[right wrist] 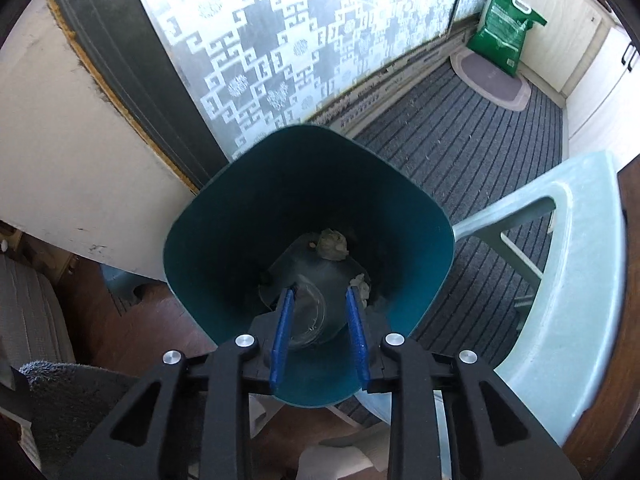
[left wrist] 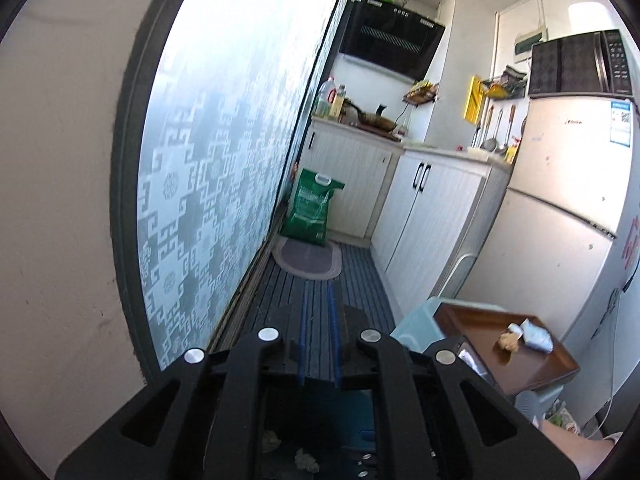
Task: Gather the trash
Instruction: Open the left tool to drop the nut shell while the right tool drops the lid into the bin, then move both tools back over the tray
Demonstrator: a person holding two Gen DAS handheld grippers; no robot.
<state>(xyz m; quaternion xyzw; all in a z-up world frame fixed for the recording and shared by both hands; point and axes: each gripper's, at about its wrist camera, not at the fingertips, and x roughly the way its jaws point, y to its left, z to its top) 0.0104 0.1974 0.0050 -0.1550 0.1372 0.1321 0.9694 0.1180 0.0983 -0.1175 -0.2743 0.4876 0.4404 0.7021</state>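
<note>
Light, soft crumpled scraps point(left wrist: 528, 335) on the tabletop point(left wrist: 480, 322) could be pinched anywhere by the spread, empty right tongs point(right wrist: 320, 296); left tongs point(left wrist: 319, 300) likewise empty.

Your right gripper point(right wrist: 320, 292) hung above bin point(right wrist: 224, 216); crumpled paper point(right wrist: 332, 244) inside; chair point(right wrist: 576, 272) right of bin.

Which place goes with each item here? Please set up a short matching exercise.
Items:
1. crumpled tissue
2. green bag
3. microwave
4. wrappers

Places:
A. on top of the fridge
B. inside the teal bin
C. on the brown tray
D. on the floor by the cabinet

Pairs: 1-B, 2-D, 3-A, 4-C
</note>
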